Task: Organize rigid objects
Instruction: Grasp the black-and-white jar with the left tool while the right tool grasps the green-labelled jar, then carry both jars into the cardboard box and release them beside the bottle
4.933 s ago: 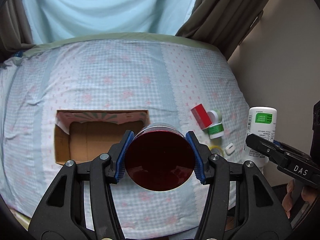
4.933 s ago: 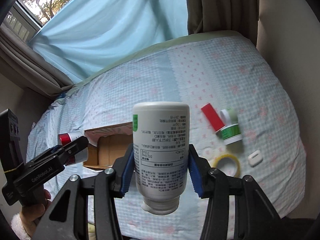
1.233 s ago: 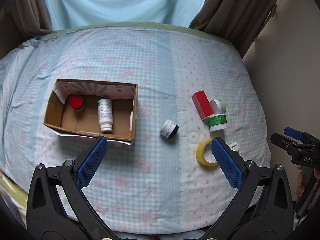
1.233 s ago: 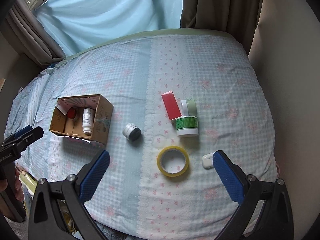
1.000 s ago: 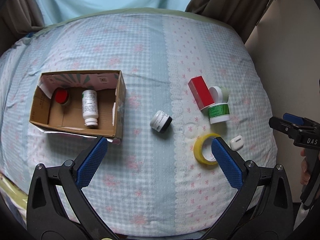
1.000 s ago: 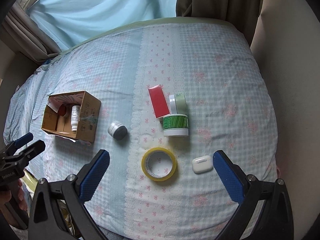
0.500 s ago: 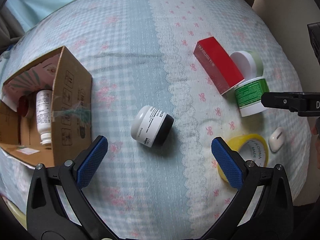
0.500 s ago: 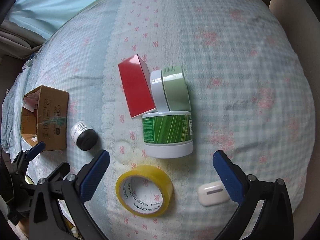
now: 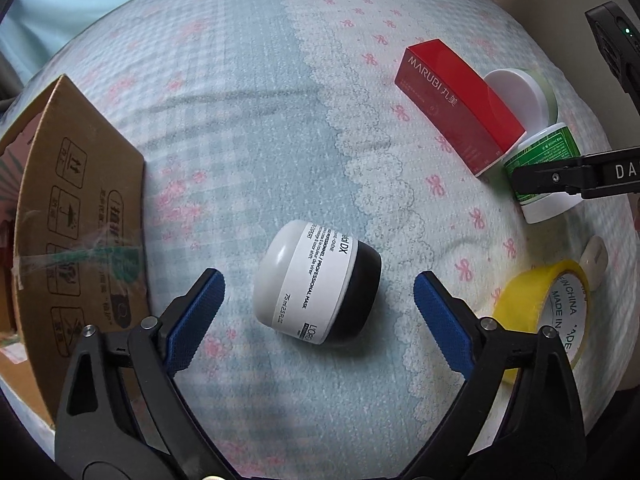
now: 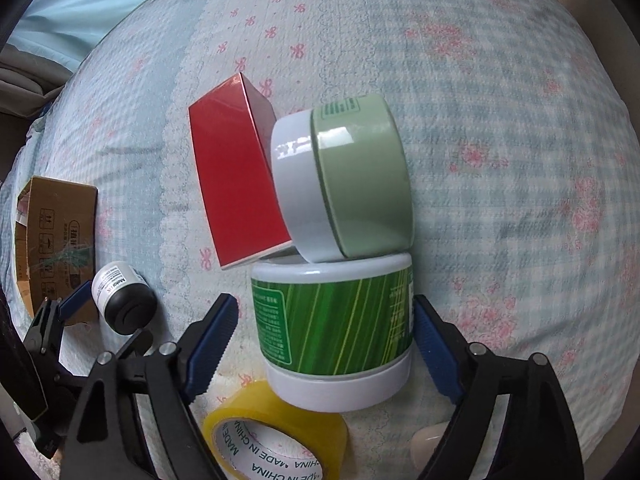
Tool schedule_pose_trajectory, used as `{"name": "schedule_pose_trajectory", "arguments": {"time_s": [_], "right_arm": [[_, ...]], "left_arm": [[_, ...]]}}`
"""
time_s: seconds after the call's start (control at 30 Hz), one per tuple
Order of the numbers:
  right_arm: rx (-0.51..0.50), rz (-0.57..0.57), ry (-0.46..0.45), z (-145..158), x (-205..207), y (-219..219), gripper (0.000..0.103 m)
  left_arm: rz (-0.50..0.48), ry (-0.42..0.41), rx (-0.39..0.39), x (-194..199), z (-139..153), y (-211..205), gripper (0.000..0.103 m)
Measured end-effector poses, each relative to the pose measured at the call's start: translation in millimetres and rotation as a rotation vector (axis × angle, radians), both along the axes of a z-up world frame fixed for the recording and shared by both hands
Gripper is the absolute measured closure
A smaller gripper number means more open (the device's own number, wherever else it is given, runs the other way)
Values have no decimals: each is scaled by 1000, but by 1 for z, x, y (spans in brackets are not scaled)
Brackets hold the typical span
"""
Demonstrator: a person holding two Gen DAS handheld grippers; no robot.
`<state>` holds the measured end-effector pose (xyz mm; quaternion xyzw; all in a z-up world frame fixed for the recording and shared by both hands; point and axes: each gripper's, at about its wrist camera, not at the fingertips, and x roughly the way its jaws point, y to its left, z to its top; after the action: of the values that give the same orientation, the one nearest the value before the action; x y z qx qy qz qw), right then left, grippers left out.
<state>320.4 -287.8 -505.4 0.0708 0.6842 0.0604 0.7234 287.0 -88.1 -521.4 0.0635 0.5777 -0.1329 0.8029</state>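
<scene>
**Both grippers spread over jars on the bed**

Left wrist view shows your left gripper (image 9: 318,312) released, its blue pads wide apart on either side of the black-and-white jar (image 9: 316,294). That jar lies on its side on the bed (image 9: 248,128), between the pads and touching neither. Off to the gripper's left stands the cardboard box (image 9: 76,216), its outer wall facing you. Ahead and to the right lies the red box (image 9: 456,106), with the pale jar (image 9: 520,94) tipped against its far side. To the right sits the tape roll (image 9: 560,312), and just beyond it a small white case (image 9: 595,258).

Your right gripper (image 10: 324,348) is also released. The green jar (image 10: 334,332) stands upright between its pads; the right pad looks to be at the jar's wall, while the left pad stands apart from it. Just ahead of the gripper, the pale jar (image 10: 352,184) lies on its side, leaning on the green jar's top and against the red box (image 10: 236,168). The tape roll (image 10: 276,436) lies below the gripper, just beside the green jar's base. Far to the left you can see the left gripper (image 10: 108,312) around the black-and-white jar (image 10: 122,300), with the cardboard box (image 10: 52,232) beyond it.
</scene>
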Motion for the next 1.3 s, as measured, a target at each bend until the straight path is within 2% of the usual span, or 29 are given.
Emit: {"name": "schedule_pose_trajectory", "arguments": {"time_s": [0.07,0.13,0.27,0.73,0.87,1.03,1.3], "right_arm": [[-23,4,2,-1,2,1,30],[-39,3,5,-3,4,3,36],[-46,-9,9,-2,5,3,36],[-33,-54,-9,4,-2,10,36],[-31,-56,-22,21,-9,8,36],[-23,-57,-55,65,-21,9,36],[-26,-16,-142,155,-39,20,36]], "left_arm": [[-12,31,-10,5,-7,1,41],[-12,53,-27,7,-12,4,48],[-13,69,-61,10,-13,10,49],[51,60,-89,18,0,25,50],[77,42,-92,12,25,26,51],[110,5,-122,4,73,27,54],[140,-103,-167,-22,180,36,56]]}}
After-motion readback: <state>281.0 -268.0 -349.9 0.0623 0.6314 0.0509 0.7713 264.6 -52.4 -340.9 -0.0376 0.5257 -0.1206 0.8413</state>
